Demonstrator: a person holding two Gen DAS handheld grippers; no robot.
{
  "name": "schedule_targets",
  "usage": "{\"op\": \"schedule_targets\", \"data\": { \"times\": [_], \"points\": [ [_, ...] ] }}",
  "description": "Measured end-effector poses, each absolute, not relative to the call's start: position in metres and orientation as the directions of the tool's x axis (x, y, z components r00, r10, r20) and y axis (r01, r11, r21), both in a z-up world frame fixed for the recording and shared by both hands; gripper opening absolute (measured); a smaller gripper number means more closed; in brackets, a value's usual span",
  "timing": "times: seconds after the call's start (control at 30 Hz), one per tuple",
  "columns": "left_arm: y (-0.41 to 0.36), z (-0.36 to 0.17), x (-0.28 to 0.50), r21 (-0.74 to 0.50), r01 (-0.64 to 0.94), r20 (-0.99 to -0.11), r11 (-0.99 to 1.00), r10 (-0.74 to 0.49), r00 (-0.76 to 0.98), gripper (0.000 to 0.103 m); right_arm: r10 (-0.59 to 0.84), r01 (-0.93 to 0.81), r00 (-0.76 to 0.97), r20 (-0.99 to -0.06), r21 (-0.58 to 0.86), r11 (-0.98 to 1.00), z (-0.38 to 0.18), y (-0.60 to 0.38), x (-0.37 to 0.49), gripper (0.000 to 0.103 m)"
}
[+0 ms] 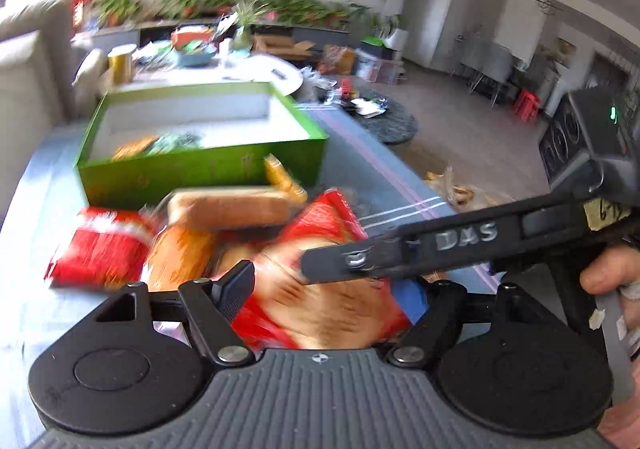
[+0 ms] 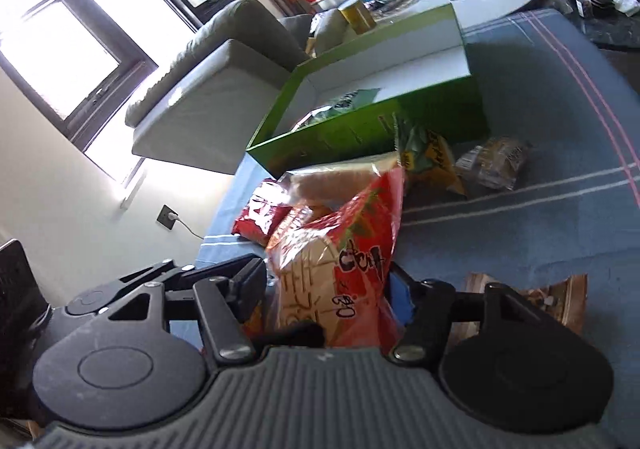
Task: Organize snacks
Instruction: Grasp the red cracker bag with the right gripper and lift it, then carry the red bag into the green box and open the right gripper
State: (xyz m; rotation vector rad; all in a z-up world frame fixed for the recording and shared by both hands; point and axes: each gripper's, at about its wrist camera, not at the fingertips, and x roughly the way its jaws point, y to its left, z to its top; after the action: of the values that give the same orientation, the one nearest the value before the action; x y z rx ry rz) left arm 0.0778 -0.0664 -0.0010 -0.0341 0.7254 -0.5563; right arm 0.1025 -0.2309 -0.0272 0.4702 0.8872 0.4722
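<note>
Red snack bag [image 2: 340,261] clamped in both hand-held grippers, green box [image 2: 360,129] beyond, yellow packet [image 2: 436,161] beside it

Black claw [image 1: 324,289], ribbed grey base, silver screws, "DAS" lettering

Red snack bag [image 2: 352,249] upright before open green box [image 2: 360,129]

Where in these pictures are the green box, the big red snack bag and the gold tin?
green box [image 2: 360,137]: right wrist view, its near outer wall.
big red snack bag [image 2: 360,245]: right wrist view, its printed front.
gold tin [image 1: 121,63]: left wrist view, its side.
</note>
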Motion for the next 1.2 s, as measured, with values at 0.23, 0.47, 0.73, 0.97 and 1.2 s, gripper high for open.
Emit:
{"op": "schedule_targets", "data": {
  "times": [0.23, 0.47, 0.73, 0.97, 1.2],
  "points": [
    [-0.062, -0.018, 0.072, -0.231, 0.443, -0.683, 0.867, -0.468, 0.561, 0.078, 0.566, -0.091, 0.501, -0.655, 0.610, 0.787, -0.057, -0.251, 0.114, 0.081],
    [-0.088, -0.048, 0.085, -0.239, 0.470, -0.728, 0.850, -0.477, 0.493, 0.074, 0.567, -0.108, 0.460, -0.683, 0.591, 0.799, -0.067, -0.237, 0.115, 0.087],
    [-0.086, -0.011, 0.075, -0.197, 0.519, -0.613, 0.832, -0.518, 0.597, 0.067, 0.567, -0.162, 0.554, -0.609, 0.590, 0.791, -0.033, -0.236, 0.096, 0.071],
    [-0.097, 0.043, 0.106, -0.091, 0.548, -0.508, 0.832, -0.512, 0.693, 0.067, 0.573, -0.213, 0.660, -0.485, 0.611, 0.762, 0.025, -0.249, 0.118, 0.071],
    [-0.102, 0.050, 0.169, -0.092, 0.550, -0.488, 0.830, -0.519, 0.702, 0.068, 0.536, -0.197, 0.700, -0.472, 0.594, 0.780, 0.041, -0.252, 0.175, 0.071]
  ]
}}
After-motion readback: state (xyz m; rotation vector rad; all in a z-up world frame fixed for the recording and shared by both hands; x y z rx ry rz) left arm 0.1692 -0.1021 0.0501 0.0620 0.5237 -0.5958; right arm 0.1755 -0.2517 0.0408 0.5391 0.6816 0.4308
